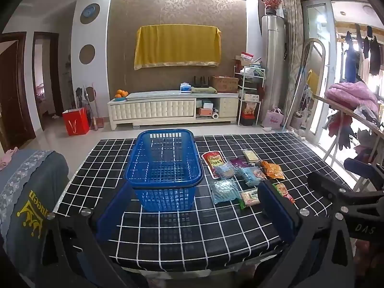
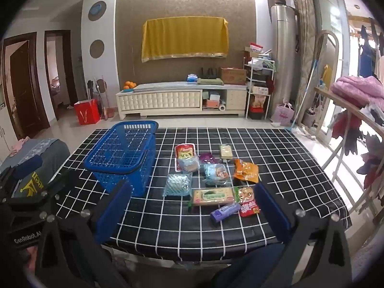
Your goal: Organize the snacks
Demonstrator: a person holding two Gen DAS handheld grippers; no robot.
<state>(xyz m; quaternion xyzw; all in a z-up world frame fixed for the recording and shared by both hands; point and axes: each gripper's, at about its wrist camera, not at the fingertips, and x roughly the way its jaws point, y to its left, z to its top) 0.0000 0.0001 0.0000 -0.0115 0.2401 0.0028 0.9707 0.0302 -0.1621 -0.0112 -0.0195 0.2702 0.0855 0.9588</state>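
We judge nothing is sorted yet: the blue plastic mesh basket (image 2: 124, 153) stands empty on the black grid-patterned surface (image 2: 276, 158), and the loose snack packets (image 2: 213, 180) lie just beside it. Our left tool (image 1: 194, 213) and right tool (image 2: 192, 213) both gape apart, holding nothing.

Checked table (image 2: 276, 158), blue basket (image 2: 124, 153), approx 10 snack pkts (image 2: 213, 175)
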